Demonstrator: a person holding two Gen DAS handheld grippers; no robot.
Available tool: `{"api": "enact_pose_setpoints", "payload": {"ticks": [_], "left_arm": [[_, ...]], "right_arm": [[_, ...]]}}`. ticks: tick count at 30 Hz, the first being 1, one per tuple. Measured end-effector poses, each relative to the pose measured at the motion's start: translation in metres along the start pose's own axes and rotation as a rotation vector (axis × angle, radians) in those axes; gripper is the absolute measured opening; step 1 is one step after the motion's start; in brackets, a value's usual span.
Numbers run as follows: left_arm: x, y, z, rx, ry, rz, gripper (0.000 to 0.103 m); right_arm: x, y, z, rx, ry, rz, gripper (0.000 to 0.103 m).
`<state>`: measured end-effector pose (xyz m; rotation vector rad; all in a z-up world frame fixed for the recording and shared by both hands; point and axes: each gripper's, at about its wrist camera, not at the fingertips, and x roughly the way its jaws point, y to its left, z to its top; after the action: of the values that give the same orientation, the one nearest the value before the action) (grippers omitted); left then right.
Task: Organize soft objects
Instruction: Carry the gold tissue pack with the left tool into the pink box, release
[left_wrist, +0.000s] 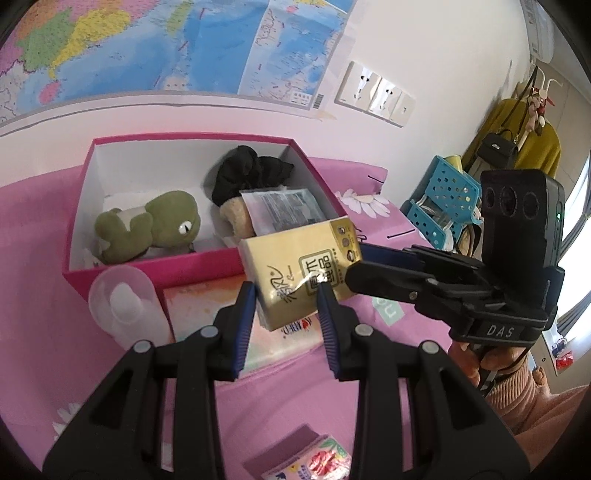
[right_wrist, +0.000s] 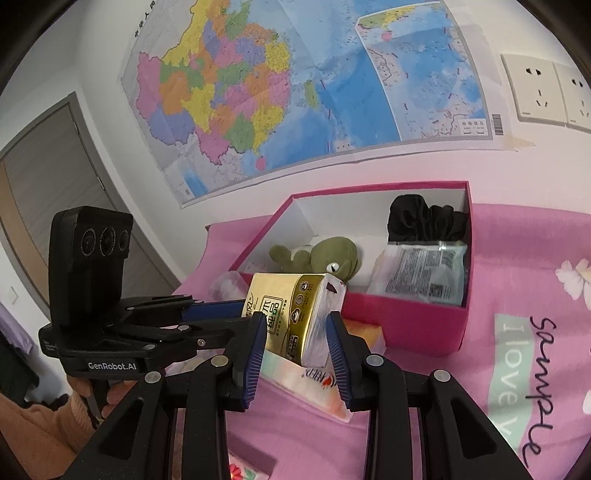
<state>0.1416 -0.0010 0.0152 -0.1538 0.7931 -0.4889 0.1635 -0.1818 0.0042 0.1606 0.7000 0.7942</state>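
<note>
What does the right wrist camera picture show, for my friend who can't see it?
A gold tissue pack is gripped by both the right gripper and the left gripper, near a pink box on a pink bedspread. The box holds a green plush toy, black cloth and a clear packet. A colourful map hangs behind.

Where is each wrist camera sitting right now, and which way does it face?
Left wrist: on the left gripper, facing the pink box and map wall; shows its blue pads, the right gripper and hand.
Right wrist: on the right gripper, facing the same box from its other end; shows the left gripper.
Shared: gold tissue pack pinched by both, green plush, black cloth, wall map.
</note>
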Motion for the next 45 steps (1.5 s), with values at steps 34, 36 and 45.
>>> {"api": "enact_pose_setpoints", "payload": {"ticks": [34, 36, 45], "left_arm": [[0.019, 0.017, 0.043, -0.009, -0.023, 0.067, 0.035], [0.02, 0.019, 0.045, -0.014, -0.022, 0.071, 0.035], [0.03, 0.031, 0.054, -0.032, -0.004, 0.101, 0.035]], "right_arm": [[0.029, -0.019, 0.04, -0.016, -0.009, -0.021, 0.034], [0.032, -0.02, 0.043, -0.016, -0.009, -0.024, 0.034], [0.046, -0.023, 0.053, -0.01, -0.001, -0.035, 0.034]]}}
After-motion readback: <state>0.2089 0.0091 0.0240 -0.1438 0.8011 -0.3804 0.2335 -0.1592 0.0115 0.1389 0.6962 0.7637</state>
